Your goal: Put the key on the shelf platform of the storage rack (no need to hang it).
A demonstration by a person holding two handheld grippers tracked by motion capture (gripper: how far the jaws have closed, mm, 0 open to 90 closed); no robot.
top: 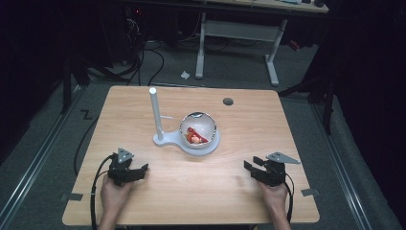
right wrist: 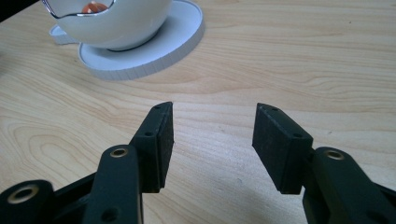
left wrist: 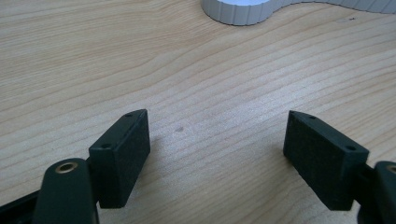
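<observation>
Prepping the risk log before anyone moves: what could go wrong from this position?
1. The bowl sits loose on the white stand's base; a claw pushing its side could slide or tip it, spilling the red contents.
2. The upright white post stands right beside the bowl on the left claw's side, so it may get knocked.

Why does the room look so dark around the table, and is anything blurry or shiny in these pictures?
High view: light falls on the table while the surroundings sink into black; the bowl rim glints. Left gripper view: wood grain sharp, the left tongs close up slightly soft. Right gripper view: the right tongs likewise, soft shadows beneath, gloss on the bowl.
</observation>
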